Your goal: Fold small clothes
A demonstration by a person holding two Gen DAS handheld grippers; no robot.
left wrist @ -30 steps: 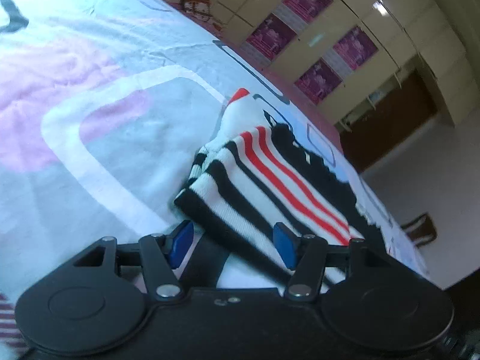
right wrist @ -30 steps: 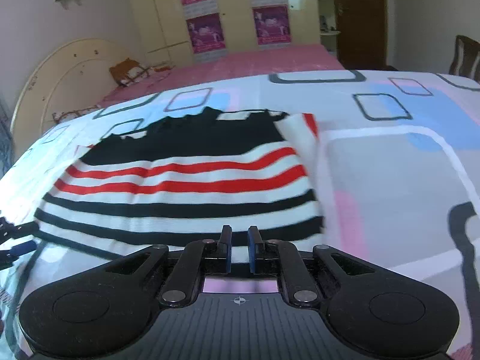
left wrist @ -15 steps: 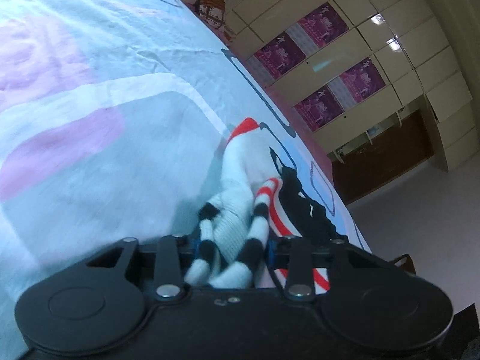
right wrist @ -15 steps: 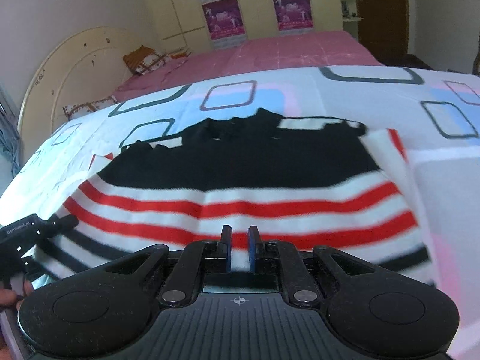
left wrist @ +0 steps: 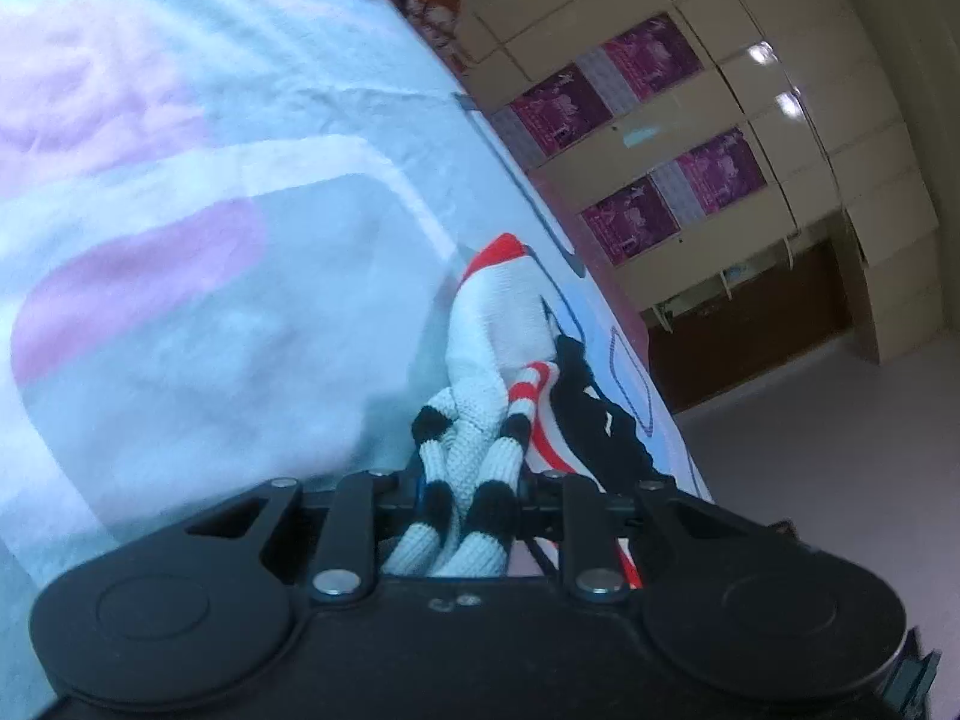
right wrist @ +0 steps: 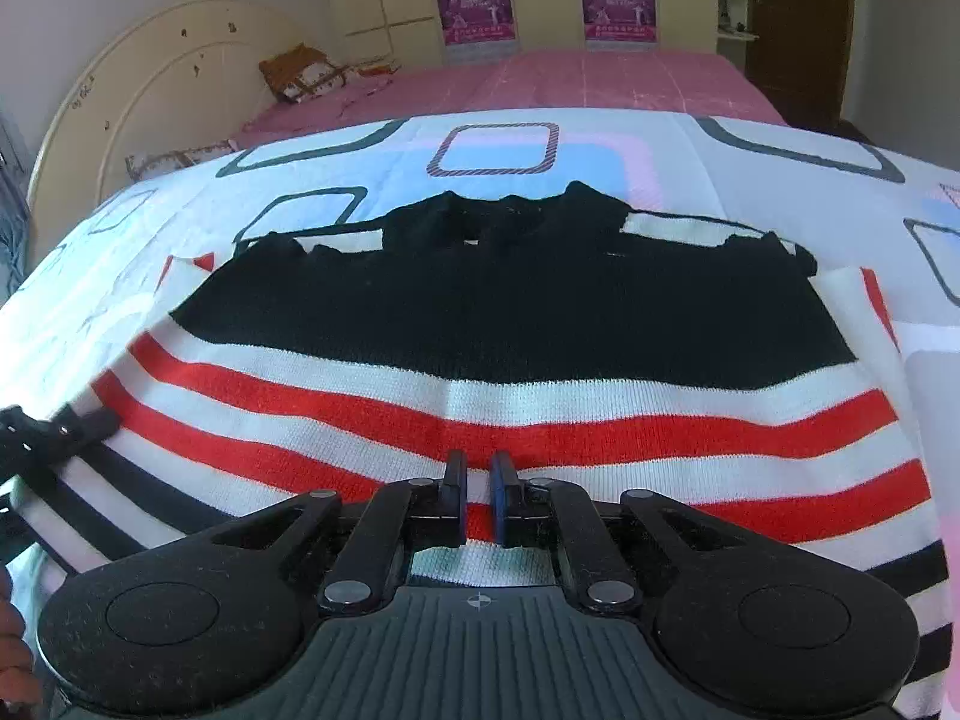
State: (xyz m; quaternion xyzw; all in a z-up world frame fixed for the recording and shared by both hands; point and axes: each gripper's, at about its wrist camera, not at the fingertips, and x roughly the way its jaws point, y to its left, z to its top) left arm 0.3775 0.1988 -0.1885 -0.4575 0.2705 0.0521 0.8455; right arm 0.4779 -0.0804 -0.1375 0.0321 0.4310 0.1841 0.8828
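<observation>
A striped sweater (right wrist: 510,312), black at the top with red, white and black stripes below, lies flat on the bed. My left gripper (left wrist: 474,492) is closing on its edge, and bunched black-and-white knit fills the space between the pads. A white sleeve with a red cuff (left wrist: 498,324) stretches away ahead of it. In the right wrist view that left gripper (right wrist: 60,438) shows at the sweater's left edge. My right gripper (right wrist: 478,480) hangs over the red stripes, its jaws closing to a narrow slit with no fabric showing in it.
The bed sheet (right wrist: 600,144) is white with blue, pink and grey rounded squares. Pink bedding (right wrist: 600,78) and a cream headboard (right wrist: 150,90) lie beyond. A wardrobe with purple posters (left wrist: 660,138) and a dark door (right wrist: 798,30) stand behind. A hand (right wrist: 12,648) shows at the lower left.
My left gripper came up to the sweater's edge and closed on it, bunching the knit. My right gripper moved from the hem up over the red stripes, staying shut.
</observation>
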